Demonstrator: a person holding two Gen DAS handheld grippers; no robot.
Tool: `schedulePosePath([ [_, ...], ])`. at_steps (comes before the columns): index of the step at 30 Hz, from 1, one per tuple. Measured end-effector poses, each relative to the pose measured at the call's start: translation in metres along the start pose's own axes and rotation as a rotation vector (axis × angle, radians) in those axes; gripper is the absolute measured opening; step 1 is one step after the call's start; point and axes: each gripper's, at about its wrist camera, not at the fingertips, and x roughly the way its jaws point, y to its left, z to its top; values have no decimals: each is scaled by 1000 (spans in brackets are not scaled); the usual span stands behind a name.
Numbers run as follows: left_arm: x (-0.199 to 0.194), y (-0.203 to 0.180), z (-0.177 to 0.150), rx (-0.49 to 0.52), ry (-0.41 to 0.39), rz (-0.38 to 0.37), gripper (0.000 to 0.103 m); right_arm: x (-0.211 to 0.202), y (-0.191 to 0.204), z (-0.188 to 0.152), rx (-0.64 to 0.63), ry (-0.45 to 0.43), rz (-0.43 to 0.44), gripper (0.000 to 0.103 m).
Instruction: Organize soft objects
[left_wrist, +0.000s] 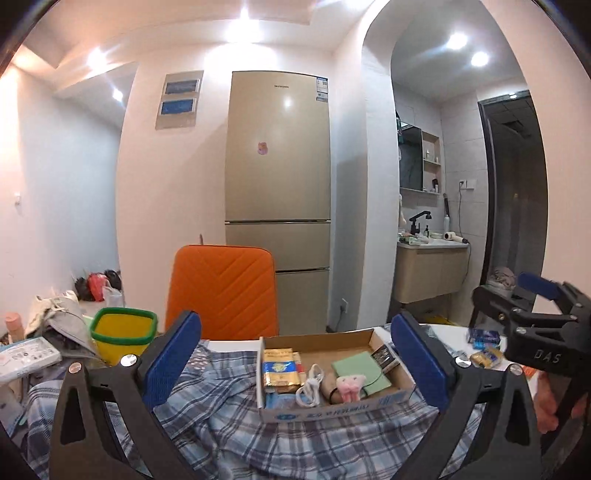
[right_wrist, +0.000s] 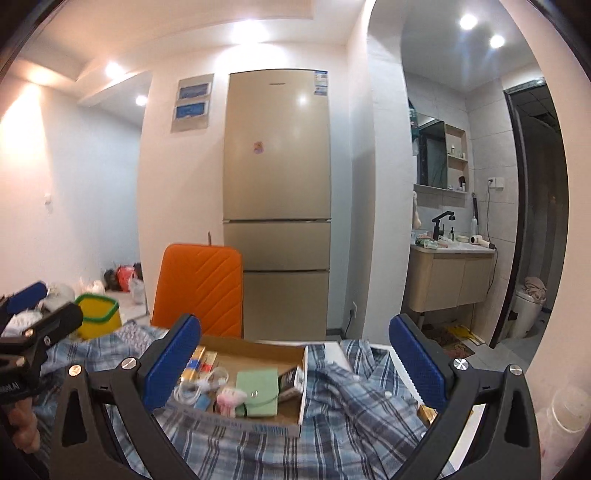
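Note:
A blue plaid shirt (left_wrist: 236, 417) lies crumpled across the table, also in the right wrist view (right_wrist: 351, 410). A shallow cardboard box (left_wrist: 391, 400) sits on it, holding a small pink plush toy (left_wrist: 351, 384), a green pouch (left_wrist: 364, 371), a white cable and packets; it shows in the right wrist view too (right_wrist: 299, 398). My left gripper (left_wrist: 297, 363) is open and empty, held above the shirt in front of the box. My right gripper (right_wrist: 295, 363) is open and empty, above the shirt and the box's right side.
An orange chair back (left_wrist: 221, 291) stands behind the table. A yellow bin with a green rim (left_wrist: 123, 332) is at the left. Packets (left_wrist: 484, 347) lie at the right table end. A fridge (left_wrist: 277, 184) and a bathroom vanity (left_wrist: 428, 269) are behind.

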Motion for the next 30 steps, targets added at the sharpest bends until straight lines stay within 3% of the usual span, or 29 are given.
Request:
schedulePosePath([
  [6,-9,1,-23,-2,5,21,102,-25,9,-24,-35,-54,-37,103],
  [14,-15,3,-54,-22,43,4,102,-36,18,-50,-20,-35,-9,103],
  [17,-16,2,-64,-18,43,39,102,-36,22,-64,-29,-43,7,103],
  [22,-23,-1,-69,0,14,48,102,-36,26,-74,-43,-37,45,103],
  [30,-15,5,-72,-34,49,45,102,-41,35,-79,-81,-61,44,103],
])
